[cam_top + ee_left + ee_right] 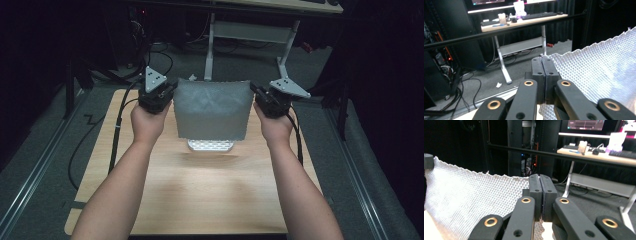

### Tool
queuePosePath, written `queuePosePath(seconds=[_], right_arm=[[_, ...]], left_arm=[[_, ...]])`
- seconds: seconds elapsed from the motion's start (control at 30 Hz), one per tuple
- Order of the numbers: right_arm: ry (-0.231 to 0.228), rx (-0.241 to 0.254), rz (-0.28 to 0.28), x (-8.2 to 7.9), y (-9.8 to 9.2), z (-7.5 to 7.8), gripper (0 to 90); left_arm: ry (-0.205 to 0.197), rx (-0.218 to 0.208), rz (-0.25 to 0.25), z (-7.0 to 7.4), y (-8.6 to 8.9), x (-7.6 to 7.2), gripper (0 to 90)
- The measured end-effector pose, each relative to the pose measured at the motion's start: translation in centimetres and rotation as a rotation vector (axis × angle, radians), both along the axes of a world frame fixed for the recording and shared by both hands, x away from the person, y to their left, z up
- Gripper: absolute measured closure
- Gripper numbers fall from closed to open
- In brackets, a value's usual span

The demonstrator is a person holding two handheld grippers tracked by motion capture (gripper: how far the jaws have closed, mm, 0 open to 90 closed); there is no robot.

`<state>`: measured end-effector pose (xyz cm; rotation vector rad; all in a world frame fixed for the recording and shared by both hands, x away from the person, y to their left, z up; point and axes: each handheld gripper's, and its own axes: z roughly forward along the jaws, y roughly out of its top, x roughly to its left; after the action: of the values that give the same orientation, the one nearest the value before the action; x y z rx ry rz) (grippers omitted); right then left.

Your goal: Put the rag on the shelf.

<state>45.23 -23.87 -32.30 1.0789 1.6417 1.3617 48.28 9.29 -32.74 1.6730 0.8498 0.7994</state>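
Two forearms reach in from the near edge of the wooden desk [210,200], each hand carrying a claw, and between them hangs a white waffle-textured cloth [212,110], lifted clear of the desktop and spread flat like a small banner. The left claw [172,92] is clamped on the cloth's upper left corner and the right claw [254,92] on its upper right corner; in the left gripper view the two black jaws of that claw [545,62] meet with only the cloth's edge [599,72] pinched between them, and the right gripper view shows the same tight pinch at the right claw [539,181], with the fabric [474,200] stretching away to the far corner. Holding the top corners well apart keeps the upper hem taut and lets the rest drop straight, a hold that appears meant to open the cloth fully, probably for laying out or folding. Its lower edge hangs just above a bright patch [211,145] on the desk, which may be a trailing part of the cloth or a separate piece; the frames do not settle it. Beyond the cloth lie grey floor, trailing cables and the legs of a second desk [210,45] at the back of the dim room.
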Motion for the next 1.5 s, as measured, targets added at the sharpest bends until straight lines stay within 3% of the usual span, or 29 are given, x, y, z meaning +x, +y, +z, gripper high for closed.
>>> queuePosePath(seconds=[0.03, 0.3, 0.5, 0.57, 0.97, 1.5], right_arm=[[0.008, 0.006, 0.0, 0.4, 0.0, -0.1, 90.0], [0.069, -0.093, -0.027, 2.8, 0.0, -2.1, 90.0], [0.126, -0.128, -0.004, 3.9, 0.4, -4.1, 90.0], [0.141, -0.137, 0.005, 3.9, 0.5, -4.8, 90.0], [0.197, -0.147, 0.038, 2.9, 0.3, -8.2, 90.0], [0.234, -0.12, 0.079, 1.1, 0.8, -11.3, 90.0]], left_arm=[[0.005, 0.005, 0.004, -0.2, -0.1, 0.3, 89.5], [0.095, 0.053, -0.004, -2.7, -0.7, 2.6, 89.4], [0.184, 0.09, -0.017, -5.6, -0.4, 3.1, 89.4], [0.187, 0.102, -0.03, -6.4, -0.4, 2.9, 89.4], [0.262, 0.062, -0.086, -10.2, 0.1, 1.3, 89.4], [0.3, 0.034, -0.142, -12.3, -0.2, -0.2, 89.4]])
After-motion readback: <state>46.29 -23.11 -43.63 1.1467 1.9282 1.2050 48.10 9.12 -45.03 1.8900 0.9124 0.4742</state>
